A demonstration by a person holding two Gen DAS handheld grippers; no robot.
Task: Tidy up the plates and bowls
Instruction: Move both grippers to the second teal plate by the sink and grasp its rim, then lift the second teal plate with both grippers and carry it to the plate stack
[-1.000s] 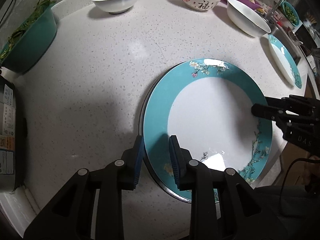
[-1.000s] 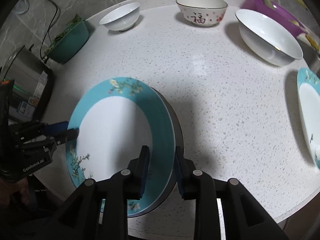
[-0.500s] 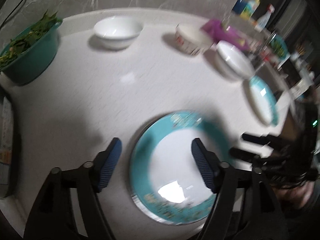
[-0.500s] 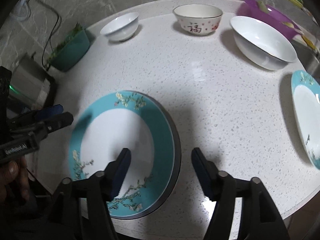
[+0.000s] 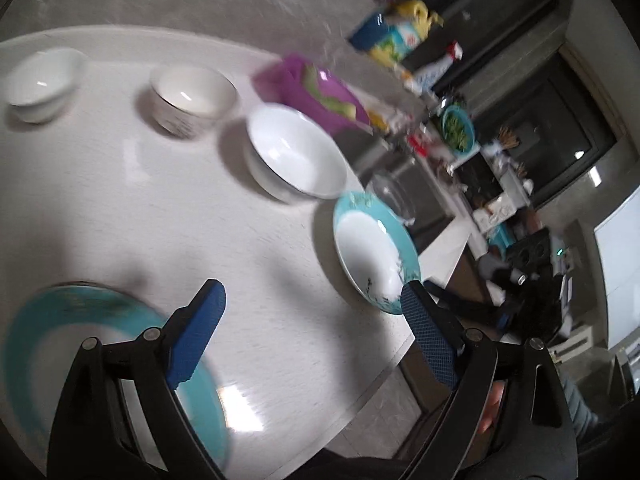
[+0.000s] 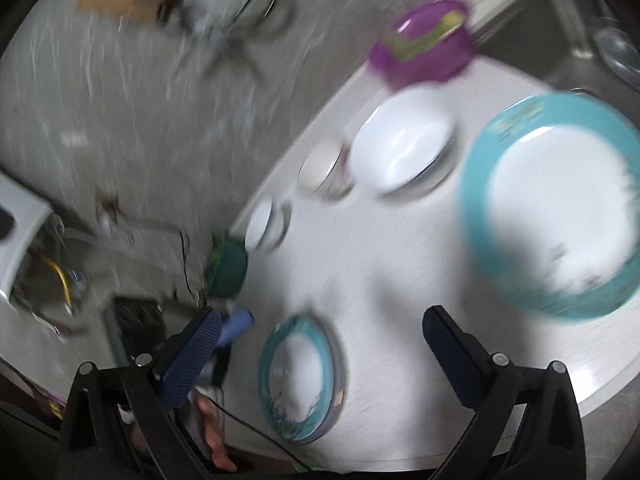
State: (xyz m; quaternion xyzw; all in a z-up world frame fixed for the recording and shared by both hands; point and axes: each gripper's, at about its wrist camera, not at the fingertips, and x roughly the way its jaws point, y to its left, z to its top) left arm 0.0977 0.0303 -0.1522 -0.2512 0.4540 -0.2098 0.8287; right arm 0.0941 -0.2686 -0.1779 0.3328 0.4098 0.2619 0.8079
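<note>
A teal-rimmed plate lies on top of another plate as a stack [image 5: 52, 344] at the table's near edge; from the right wrist the stack [image 6: 298, 376] shows farther off. My left gripper [image 5: 312, 320] is above the table to the right of the stack, its jaws opening with nothing between them. My right gripper [image 6: 320, 340] is lifted off and its jaws are opening too, holding nothing. A single teal-rimmed plate [image 5: 372, 252] [image 6: 552, 216] lies near the table's right edge. A large white bowl [image 5: 296, 156] [image 6: 400, 152], a patterned bowl [image 5: 192, 100] and a small white bowl [image 5: 40, 84] stand behind.
The round white speckled table [image 5: 120, 208] also has a purple bowl [image 5: 316, 88] at its far edge and a green bowl of leaves [image 6: 228, 268]. Beyond the table's right edge are a sink and a cluttered counter. A hand [image 6: 212, 432] shows below the left gripper's blue pad [image 6: 236, 326].
Both grippers, a second ago closed to a narrow gap at the top teal plate's rim, have opened wide and drawn up and away. Both views have swung; the frames now are motion-blurred.
</note>
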